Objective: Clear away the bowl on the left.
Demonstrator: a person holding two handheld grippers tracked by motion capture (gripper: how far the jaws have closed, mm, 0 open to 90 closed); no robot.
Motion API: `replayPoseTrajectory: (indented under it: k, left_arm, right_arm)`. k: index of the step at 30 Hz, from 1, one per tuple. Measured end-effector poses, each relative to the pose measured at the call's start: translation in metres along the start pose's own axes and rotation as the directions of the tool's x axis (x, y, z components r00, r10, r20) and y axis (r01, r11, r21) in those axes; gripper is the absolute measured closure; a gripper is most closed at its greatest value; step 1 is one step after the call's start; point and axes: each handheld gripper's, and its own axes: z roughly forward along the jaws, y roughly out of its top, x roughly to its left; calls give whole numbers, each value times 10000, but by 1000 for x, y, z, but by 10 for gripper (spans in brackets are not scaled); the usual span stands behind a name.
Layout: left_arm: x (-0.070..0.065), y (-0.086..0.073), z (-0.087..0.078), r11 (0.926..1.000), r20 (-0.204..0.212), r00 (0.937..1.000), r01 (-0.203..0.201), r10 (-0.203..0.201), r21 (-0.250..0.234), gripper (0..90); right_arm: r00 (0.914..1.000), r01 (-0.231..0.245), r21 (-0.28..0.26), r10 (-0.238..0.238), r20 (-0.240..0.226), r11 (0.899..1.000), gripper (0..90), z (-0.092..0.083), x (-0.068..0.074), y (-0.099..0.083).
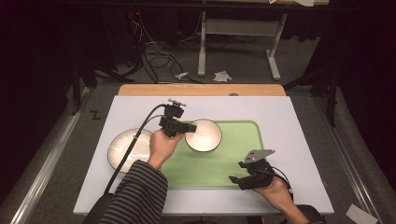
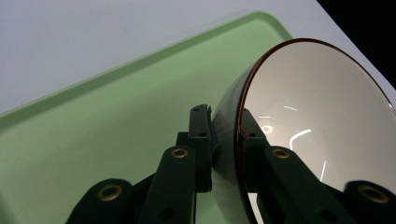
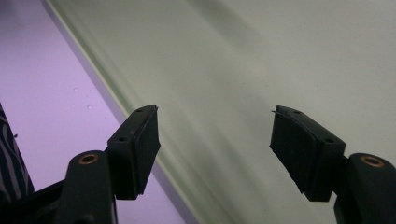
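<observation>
A white bowl [image 1: 204, 136] with a dark rim hangs over the left part of the green tray [image 1: 233, 158]. My left gripper [image 1: 187, 127] is shut on its left rim, one jaw inside and one outside. In the left gripper view the bowl [image 2: 317, 121] is tilted, its rim pinched by my left gripper [image 2: 227, 140] above the tray [image 2: 116, 121]. My right gripper [image 1: 236, 179] rests open at the tray's front edge, nothing between its fingers. In the right gripper view my right gripper [image 3: 215, 140] spans the tray's edge [image 3: 140, 135].
A white ribbed plate [image 1: 125, 149] lies on the white mat [image 1: 289, 140] left of the tray, partly behind the striped sleeve. A wooden strip [image 1: 201, 90] runs along the table's far edge. A desk frame and cables stand on the floor beyond.
</observation>
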Motion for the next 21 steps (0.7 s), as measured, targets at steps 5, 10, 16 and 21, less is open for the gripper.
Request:
replayPoseTrajectory:
  k: [5,10,16,21]
  left_arm:
    - [5,0,17,9993,-192,9996,229,-224,295,806]
    - [9,0,31,9977,-260,9985,484,-473,471,806]
    - [13,-1,44,9964,-453,9966,703,-681,472,805]
    - [14,-1,52,9956,-488,9956,822,-800,439,804]
  right_arm:
    - [10000,-29,-37,29,-13,10000,341,-1,0,0]
    - [9999,97,-29,-97,-28,9999,341,-1,-1,-1]
    - [10000,-5,-42,5,-44,10000,340,-1,0,0]
    - [10000,47,-42,-47,-36,10000,340,0,0,0]
